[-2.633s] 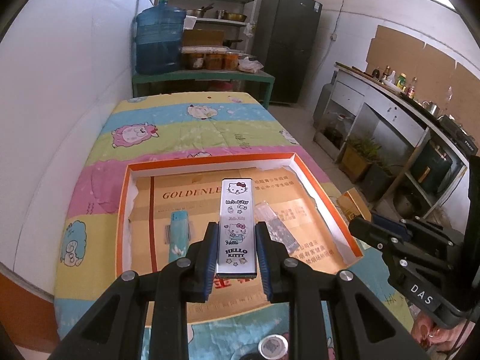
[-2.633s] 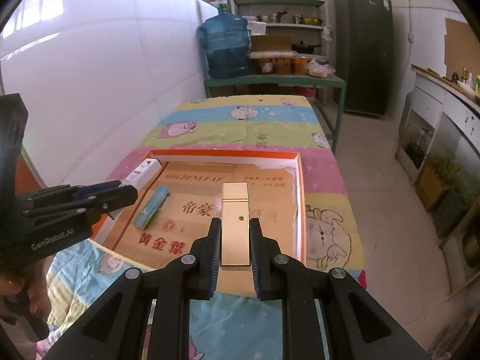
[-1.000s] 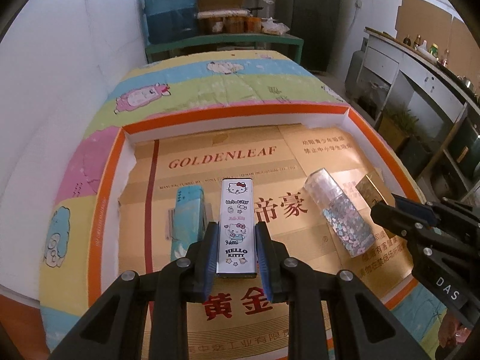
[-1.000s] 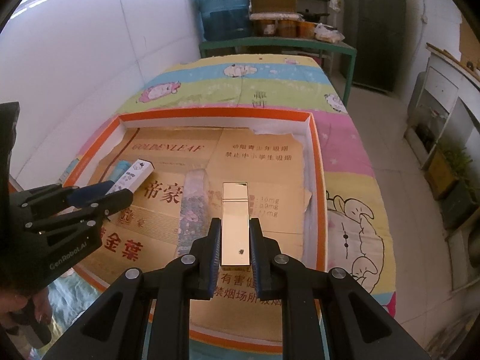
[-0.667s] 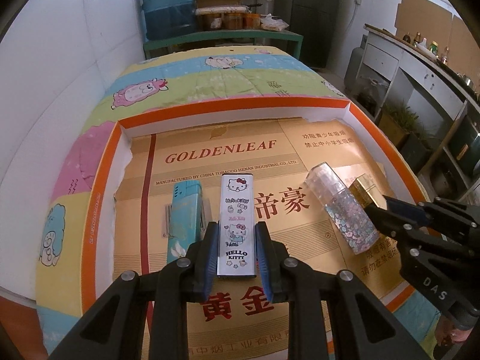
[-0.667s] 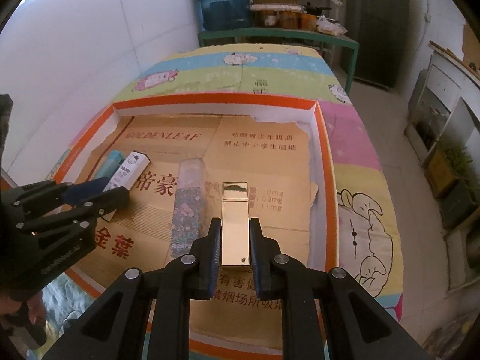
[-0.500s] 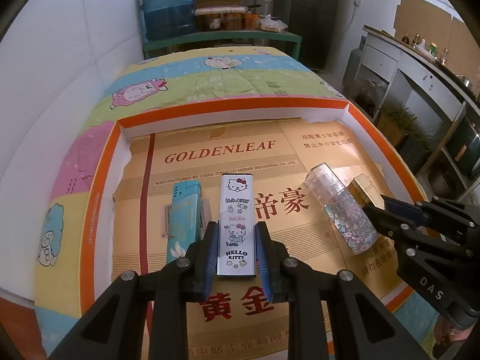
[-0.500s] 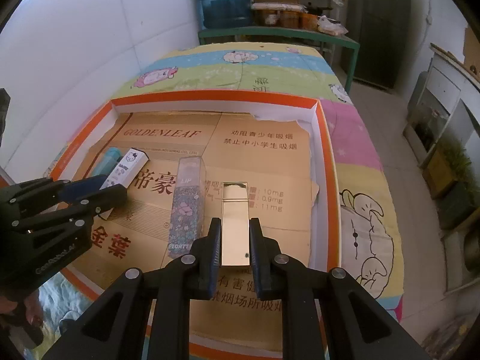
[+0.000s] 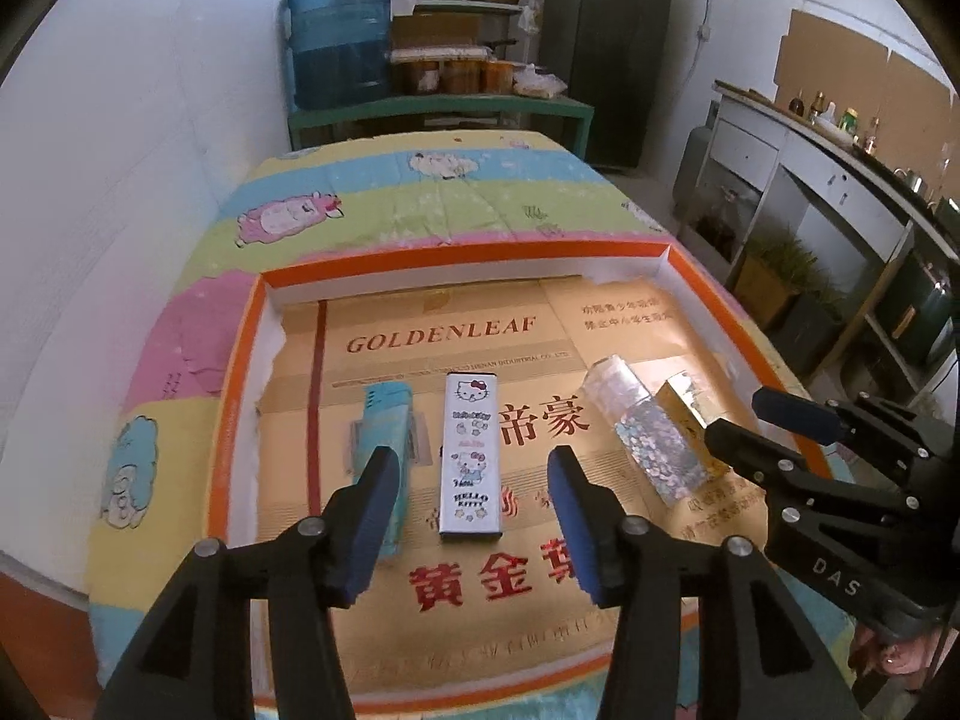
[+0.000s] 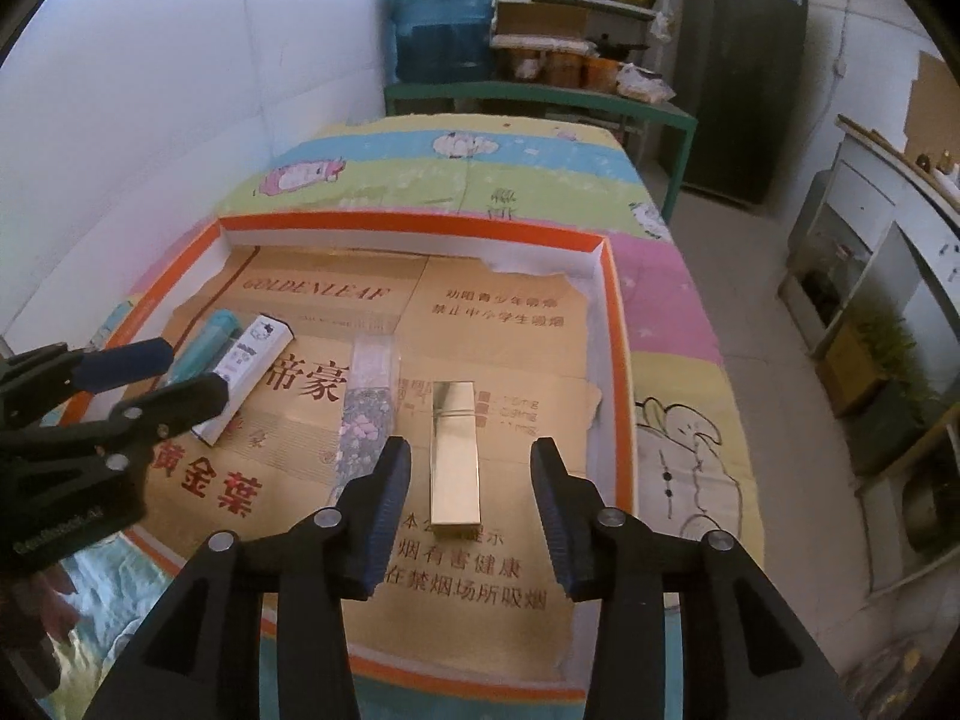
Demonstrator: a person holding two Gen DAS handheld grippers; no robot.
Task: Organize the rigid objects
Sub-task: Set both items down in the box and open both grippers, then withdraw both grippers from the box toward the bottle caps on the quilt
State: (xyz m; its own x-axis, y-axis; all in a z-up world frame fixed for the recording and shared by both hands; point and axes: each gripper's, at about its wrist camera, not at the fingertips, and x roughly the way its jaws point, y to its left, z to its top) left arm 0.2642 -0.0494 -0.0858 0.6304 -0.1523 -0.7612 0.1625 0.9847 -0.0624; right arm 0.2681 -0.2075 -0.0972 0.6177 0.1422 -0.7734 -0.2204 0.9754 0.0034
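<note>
Release step – left gripper [image 9: 471, 516] and right gripper [image 10: 471, 507] have just been opening, holding nothing; white cartoon-printed box [image 9: 471, 453] and gold rectangular box [image 10: 455, 456] lie inside the orange-rimmed cardboard tray [image 9: 240, 372]. Next – withdraw cleanly.

White wall [image 9: 120, 120] at 9 o'clock; green bench [image 9: 444, 105] with blue water jug [image 9: 339, 39] at 12; dark fridge [image 9: 606, 42] at 1; counter [image 9: 840, 180] at 3; grey floor [image 10: 762, 312]. Daylight was soft.

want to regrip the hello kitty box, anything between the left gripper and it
Nothing visible. The hello kitty box lies flat in the tray, directly ahead of the open left gripper, whose jaws have just been opening.
</note>
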